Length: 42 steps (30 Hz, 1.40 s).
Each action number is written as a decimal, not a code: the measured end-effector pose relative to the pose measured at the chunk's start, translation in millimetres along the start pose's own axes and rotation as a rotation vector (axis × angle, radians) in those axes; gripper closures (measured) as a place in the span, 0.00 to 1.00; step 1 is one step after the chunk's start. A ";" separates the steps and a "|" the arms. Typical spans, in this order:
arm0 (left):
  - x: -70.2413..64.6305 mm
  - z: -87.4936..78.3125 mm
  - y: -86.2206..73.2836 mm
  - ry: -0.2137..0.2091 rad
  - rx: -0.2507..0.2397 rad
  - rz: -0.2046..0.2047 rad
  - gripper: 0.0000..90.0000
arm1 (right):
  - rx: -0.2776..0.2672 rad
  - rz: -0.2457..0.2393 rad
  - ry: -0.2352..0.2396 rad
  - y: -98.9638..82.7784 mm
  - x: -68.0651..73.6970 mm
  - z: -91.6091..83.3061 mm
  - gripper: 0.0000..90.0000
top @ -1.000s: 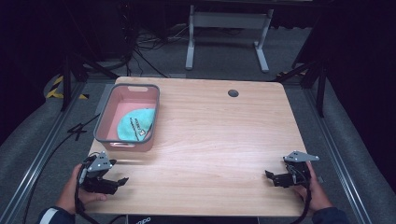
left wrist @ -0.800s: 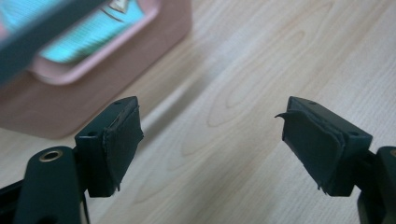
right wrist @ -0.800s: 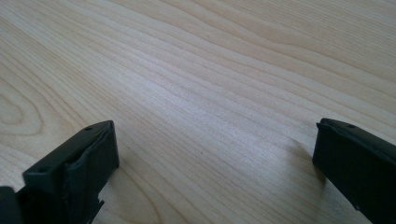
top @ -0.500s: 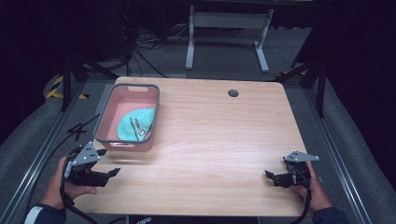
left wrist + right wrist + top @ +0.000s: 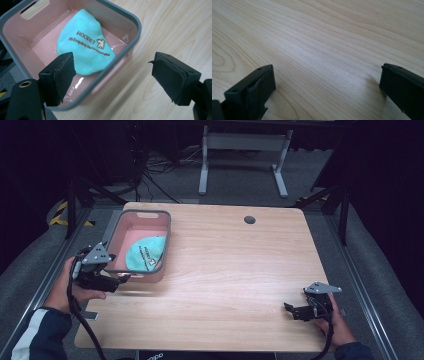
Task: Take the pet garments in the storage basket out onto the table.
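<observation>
High view: left hand-held gripper (image 5: 118, 281) just off the near corner of the pink bin (image 5: 116, 233), jaws apart, holding nothing. Teal cloth (image 5: 145, 254) lies in the bin, just ahead of it. Right hand-held gripper (image 5: 291, 310) well away, low on the table (image 5: 235, 270), jaws apart, empty.

Left gripper view: jaws wide, cloth (image 5: 83, 51) ahead between them, inside the bin (image 5: 130, 20), untouched.

Right gripper view: jaws wide over bare table (image 5: 324, 50).
</observation>
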<state>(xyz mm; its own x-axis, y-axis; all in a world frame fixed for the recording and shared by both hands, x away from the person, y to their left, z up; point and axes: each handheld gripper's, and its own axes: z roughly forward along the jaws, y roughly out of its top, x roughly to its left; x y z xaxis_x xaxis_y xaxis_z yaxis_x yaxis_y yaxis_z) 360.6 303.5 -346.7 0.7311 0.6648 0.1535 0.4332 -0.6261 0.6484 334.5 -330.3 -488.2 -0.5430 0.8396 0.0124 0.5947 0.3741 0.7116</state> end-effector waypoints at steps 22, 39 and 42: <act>50.2 88.1 58.3 -0.073 0.214 0.011 0.19 | 0.000 0.000 0.000 0.0 0.0 0.0 0.01; 60.6 161.1 70.4 -0.091 0.459 -0.005 0.19 | 0.002 -0.008 0.000 -0.6 -0.2 -0.4 0.01; 63.3 172.1 66.6 -0.075 0.522 -0.013 0.18 | 0.001 -0.005 0.000 -0.7 -0.1 -0.6 0.01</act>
<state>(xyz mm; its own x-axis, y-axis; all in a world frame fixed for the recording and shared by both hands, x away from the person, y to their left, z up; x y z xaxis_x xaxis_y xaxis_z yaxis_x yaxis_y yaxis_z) 526.5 233.7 -422.1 0.7511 0.6551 0.0815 0.6338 -0.7501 0.1888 333.7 -330.9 -488.3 -0.5460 0.8377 0.0088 0.5923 0.3786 0.7113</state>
